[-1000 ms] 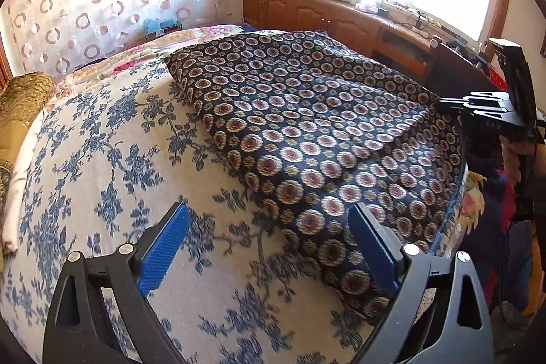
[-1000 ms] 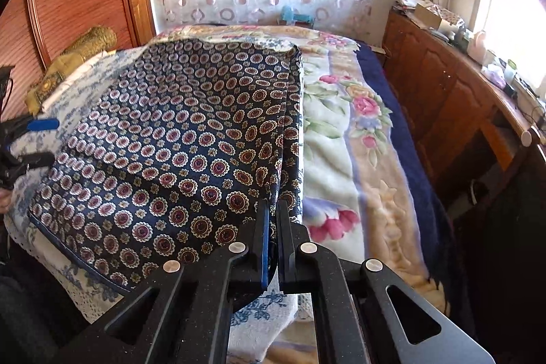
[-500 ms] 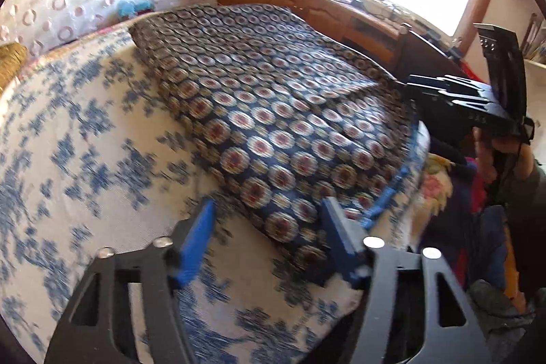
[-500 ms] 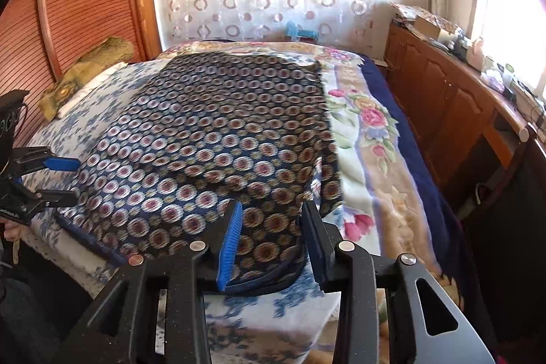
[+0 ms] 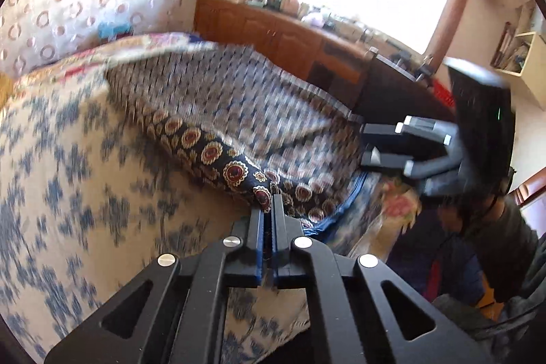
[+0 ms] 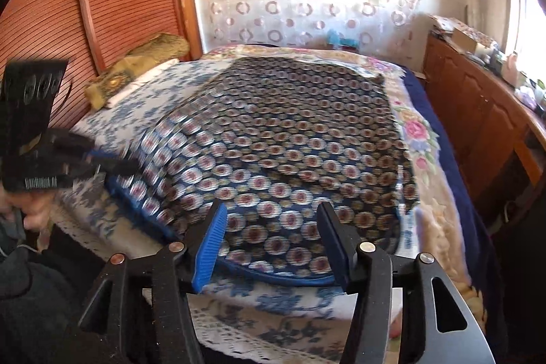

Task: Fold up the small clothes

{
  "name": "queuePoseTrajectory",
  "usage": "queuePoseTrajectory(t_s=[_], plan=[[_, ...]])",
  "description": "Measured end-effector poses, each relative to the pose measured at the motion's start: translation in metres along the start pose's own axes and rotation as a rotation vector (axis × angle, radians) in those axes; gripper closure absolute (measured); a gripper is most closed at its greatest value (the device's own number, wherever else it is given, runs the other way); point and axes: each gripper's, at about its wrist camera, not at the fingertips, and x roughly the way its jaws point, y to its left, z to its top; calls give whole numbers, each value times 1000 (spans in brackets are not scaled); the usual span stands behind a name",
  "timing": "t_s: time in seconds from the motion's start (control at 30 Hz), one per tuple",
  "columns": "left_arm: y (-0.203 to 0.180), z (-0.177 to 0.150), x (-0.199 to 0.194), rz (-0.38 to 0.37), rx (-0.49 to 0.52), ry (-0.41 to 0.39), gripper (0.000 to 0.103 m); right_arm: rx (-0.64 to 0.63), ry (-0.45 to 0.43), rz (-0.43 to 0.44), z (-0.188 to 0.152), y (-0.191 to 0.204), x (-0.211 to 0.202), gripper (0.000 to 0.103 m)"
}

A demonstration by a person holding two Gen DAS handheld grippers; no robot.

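The dark navy cloth printed with round red-and-gold medallions point(image 6: 300, 139) lies spread over the near half of the bed, on top of a white bedspread with blue flower sprays point(image 5: 68, 179). Its blue-piped near hem runs along the near edge of the mattress, and its far edge reaches toward the patterned curtain wall. On its right side it borders a cream blanket with pink roses point(image 6: 419, 132).

The left gripper point(image 5: 268, 203) is clenched on the near left corner of the cloth: its blue-lined fingers are pressed together with the medallion fabric pinched at their tips, and the cloth bunches into a raised ridge just beyond them. The right gripper point(image 6: 273, 237) is opening, its jaws standing apart over the near right part of the cloth; the hem lies between and below them, but the pads do not press on it.

As a judgement, the fold is at an early stage. The cloth looks flat and possibly doubled once, though the blur makes layers hard to count. Only one corner is secured. What remains is for the right gripper to take its own corner, then for both to carry the near edge over toward the far edge and smooth the result.
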Motion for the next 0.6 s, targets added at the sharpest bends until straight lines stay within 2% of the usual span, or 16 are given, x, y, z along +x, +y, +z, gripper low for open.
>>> queuePoseTrajectory(t_s=[0.3, 0.4, 0.6], plan=[[-3, 57, -4, -9, 28, -89, 99, -53, 16, 45, -11, 15, -6, 42], [0, 70, -2, -13, 17, -105, 99, -72, 28, 22, -12, 11, 1, 42], [12, 86, 0, -14, -11, -137, 99, -80, 91, -61, -10, -8, 43, 42]])
